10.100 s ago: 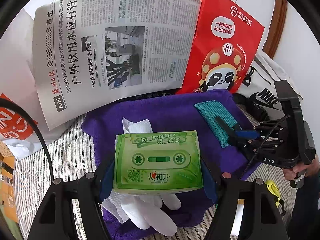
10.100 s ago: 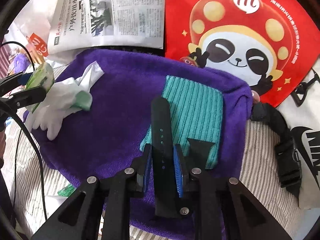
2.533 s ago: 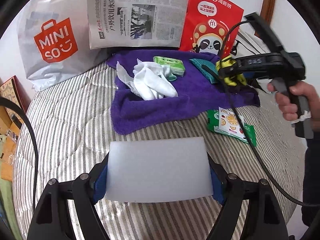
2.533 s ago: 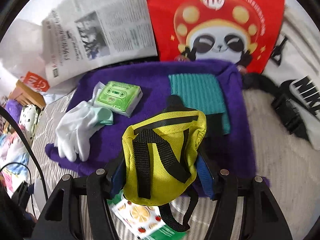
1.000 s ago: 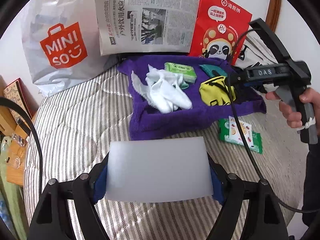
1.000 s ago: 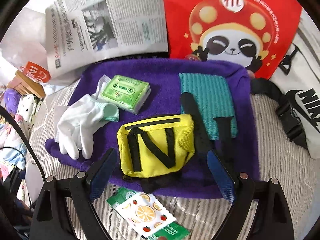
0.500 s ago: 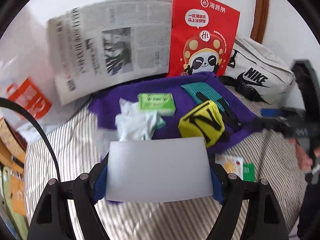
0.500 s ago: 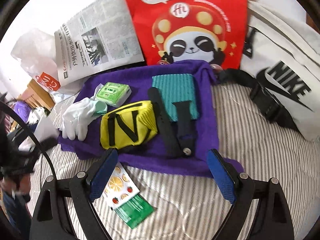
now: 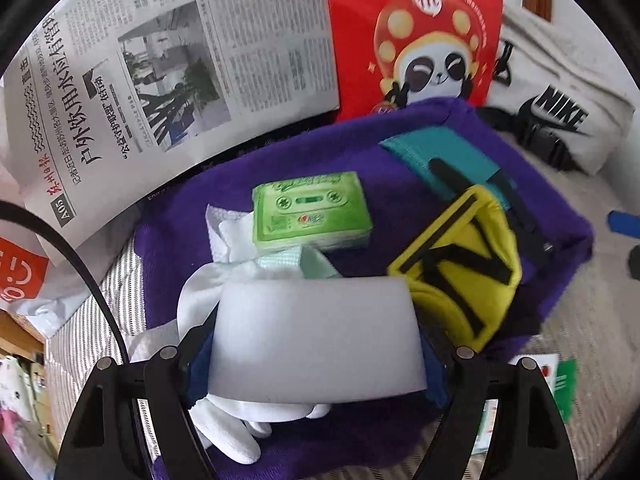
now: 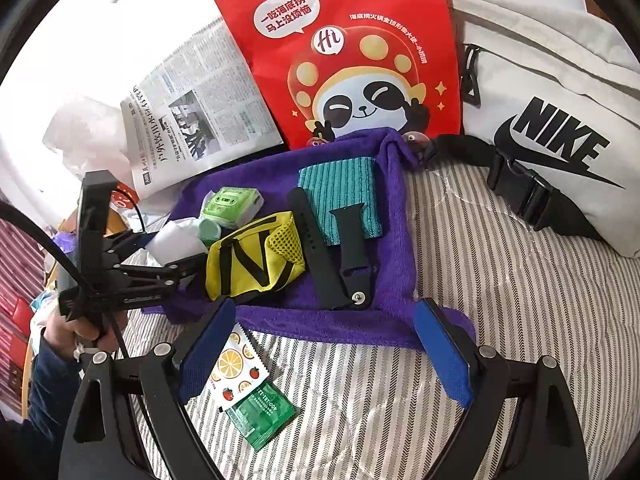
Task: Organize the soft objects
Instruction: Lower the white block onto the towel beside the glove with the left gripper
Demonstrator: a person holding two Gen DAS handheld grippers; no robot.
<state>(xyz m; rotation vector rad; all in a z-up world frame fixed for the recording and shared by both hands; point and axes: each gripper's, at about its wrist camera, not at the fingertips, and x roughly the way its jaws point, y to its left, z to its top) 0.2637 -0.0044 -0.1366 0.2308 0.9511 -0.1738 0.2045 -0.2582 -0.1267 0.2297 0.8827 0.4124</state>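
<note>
Foam block, seemingly nearer purple towel.

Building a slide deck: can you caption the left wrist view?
Left gripper holds a white foam block over the purple towel, near white gloves, green tissue pack and yellow pouch.

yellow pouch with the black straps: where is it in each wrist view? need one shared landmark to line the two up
Left wrist: yellow pouch sits right of centre on the purple towel, just right of the white block held in the left gripper.
Right wrist: yellow pouch sits left of centre, above the open right gripper.
Shared landmark: the red panda bag stands behind the towel in both.
</note>
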